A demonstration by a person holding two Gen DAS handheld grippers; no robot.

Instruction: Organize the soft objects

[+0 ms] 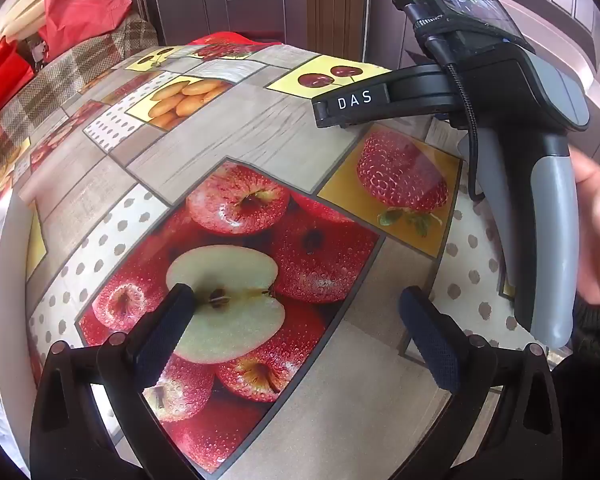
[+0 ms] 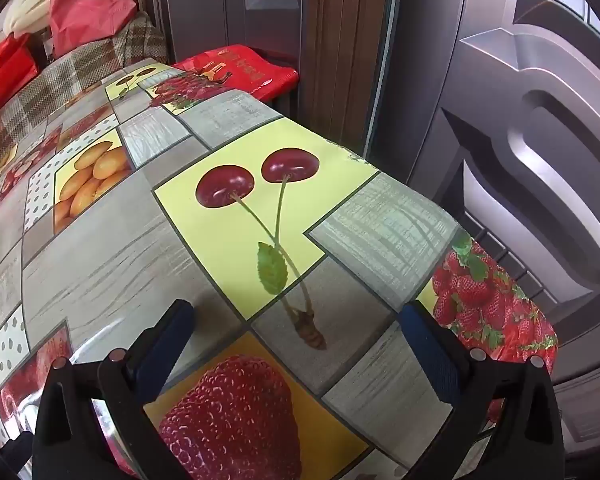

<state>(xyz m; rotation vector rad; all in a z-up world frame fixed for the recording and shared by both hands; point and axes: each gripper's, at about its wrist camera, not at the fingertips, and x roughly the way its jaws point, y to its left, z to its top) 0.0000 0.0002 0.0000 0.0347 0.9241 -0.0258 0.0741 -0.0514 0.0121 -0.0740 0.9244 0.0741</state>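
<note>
Overhead, gaping tools (image 1: 296,322) (nothing held), tablecloth (image 1: 236,128).

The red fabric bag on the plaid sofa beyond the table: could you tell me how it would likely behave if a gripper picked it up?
The red fabric bag shows soft creases and a slumped top, so it would probably fold and sag rather than hold shape. Its thin cloth suggests it is light, though any contents are hidden. It rests against the plaid sofa, so it may flop over once pulled.

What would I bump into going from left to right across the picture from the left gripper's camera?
Red bags on the checked sofa → fruit-print tablecloth with the open left gripper above it → right gripper → the hand holding it.
</note>
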